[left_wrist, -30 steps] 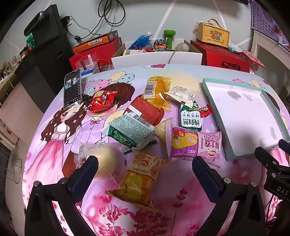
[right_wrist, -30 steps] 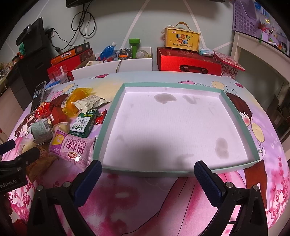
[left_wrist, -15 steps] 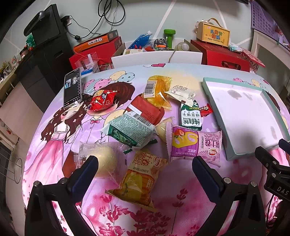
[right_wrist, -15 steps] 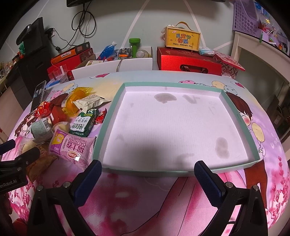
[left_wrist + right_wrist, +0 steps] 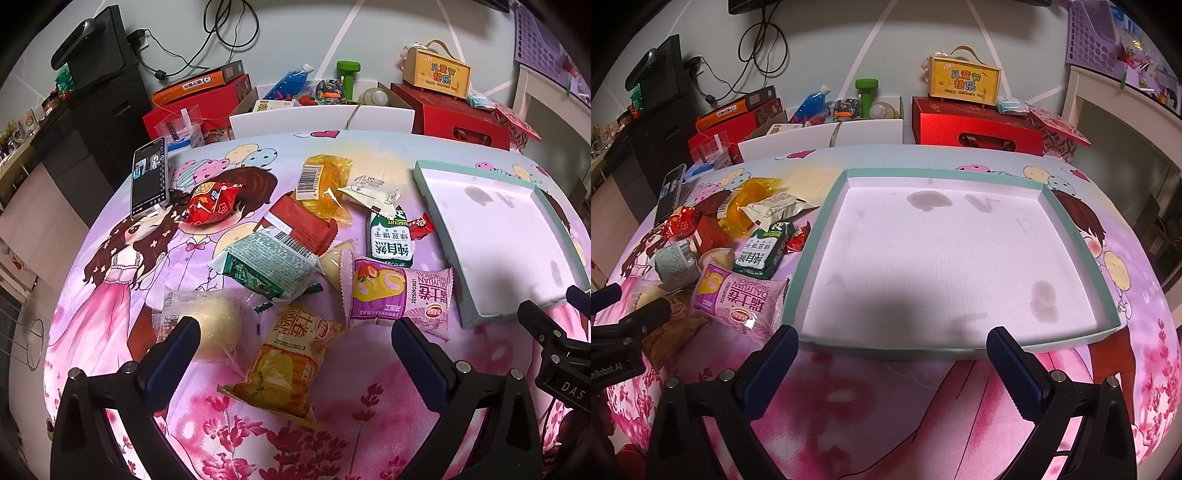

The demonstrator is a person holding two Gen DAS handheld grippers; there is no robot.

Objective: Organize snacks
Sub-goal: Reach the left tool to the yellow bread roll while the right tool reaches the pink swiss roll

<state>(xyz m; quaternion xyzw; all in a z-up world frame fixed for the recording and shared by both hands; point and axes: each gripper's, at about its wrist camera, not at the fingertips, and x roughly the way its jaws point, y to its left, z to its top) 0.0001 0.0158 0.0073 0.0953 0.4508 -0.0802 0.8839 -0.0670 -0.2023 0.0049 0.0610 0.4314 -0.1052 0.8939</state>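
Observation:
A pile of snack packets lies on the cartoon-print table: an orange-yellow packet (image 5: 288,358), a purple packet (image 5: 399,295), a green-white biscuit pack (image 5: 390,243), a grey-green packet (image 5: 269,262), a clear-wrapped bun (image 5: 207,325) and a red packet (image 5: 212,201). My left gripper (image 5: 295,332) stands open just above the orange-yellow packet, holding nothing. An empty teal-rimmed tray (image 5: 820,229) lies to the right of the pile. My right gripper (image 5: 892,341) hangs open over the tray's near rim. The purple packet (image 5: 738,299) lies beside that tray.
A phone (image 5: 149,181) lies at the table's far left. Red boxes (image 5: 975,125), a yellow gift box (image 5: 964,81), a white box (image 5: 321,114) with bottles and a black cabinet (image 5: 96,107) stand behind the table. The right gripper's body (image 5: 554,347) shows at the left view's edge.
Almost nothing moves. The left wrist view drifts very slightly, and both grippers stay open and in place.

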